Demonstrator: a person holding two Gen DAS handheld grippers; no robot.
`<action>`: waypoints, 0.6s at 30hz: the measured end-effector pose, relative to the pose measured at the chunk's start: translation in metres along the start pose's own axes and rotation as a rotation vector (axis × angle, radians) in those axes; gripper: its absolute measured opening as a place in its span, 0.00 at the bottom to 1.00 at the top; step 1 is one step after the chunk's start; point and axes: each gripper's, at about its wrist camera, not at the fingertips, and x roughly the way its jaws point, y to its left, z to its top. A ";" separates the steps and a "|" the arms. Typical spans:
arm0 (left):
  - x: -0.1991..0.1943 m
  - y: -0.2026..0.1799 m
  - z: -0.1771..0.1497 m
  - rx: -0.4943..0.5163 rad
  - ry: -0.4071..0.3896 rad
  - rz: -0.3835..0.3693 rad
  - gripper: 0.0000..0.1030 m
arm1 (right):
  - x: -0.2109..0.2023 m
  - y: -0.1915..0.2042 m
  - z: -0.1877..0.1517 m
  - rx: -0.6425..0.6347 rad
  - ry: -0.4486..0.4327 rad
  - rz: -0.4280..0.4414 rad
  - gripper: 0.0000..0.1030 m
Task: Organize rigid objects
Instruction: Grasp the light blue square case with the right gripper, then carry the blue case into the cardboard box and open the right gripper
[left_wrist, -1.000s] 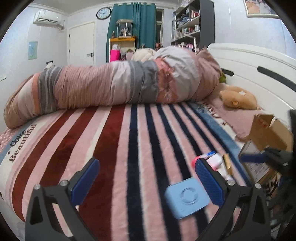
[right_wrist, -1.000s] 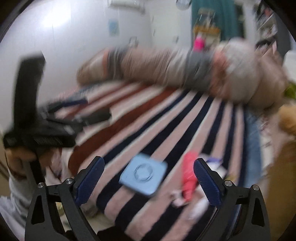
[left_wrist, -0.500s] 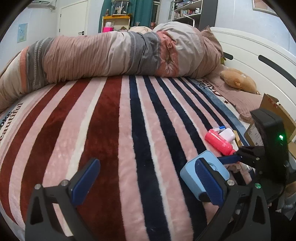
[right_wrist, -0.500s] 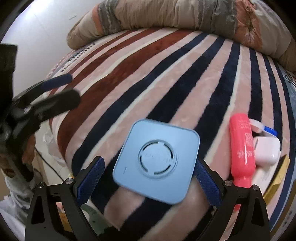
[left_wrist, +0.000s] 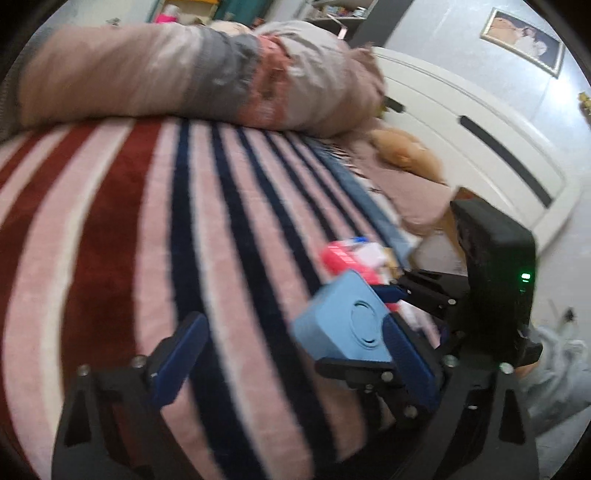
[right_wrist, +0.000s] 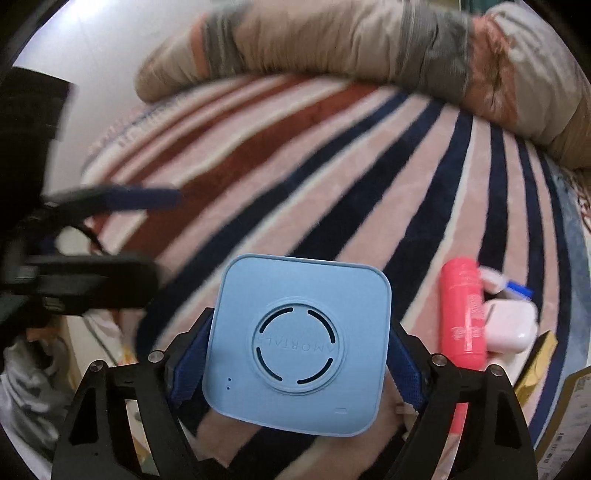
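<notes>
Right gripper (right_wrist: 295, 354) closing around blue box (right_wrist: 299, 343); left gripper (left_wrist: 291, 365) closing, empty; striped blanket (right_wrist: 332, 177).

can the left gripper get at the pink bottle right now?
Probably not directly. The right gripper, its jaws closing around the blue square box, sits between the empty left gripper and the pink bottle; it would need to go around.
</notes>
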 end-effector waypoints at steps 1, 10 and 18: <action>0.000 -0.008 0.005 0.007 0.008 -0.035 0.87 | -0.011 0.003 0.002 -0.012 -0.036 0.008 0.80; -0.020 -0.112 0.060 0.121 -0.012 -0.236 0.60 | -0.118 0.010 0.012 -0.076 -0.327 0.008 0.80; -0.009 -0.217 0.103 0.296 -0.025 -0.241 0.28 | -0.211 -0.037 -0.014 -0.021 -0.473 -0.075 0.78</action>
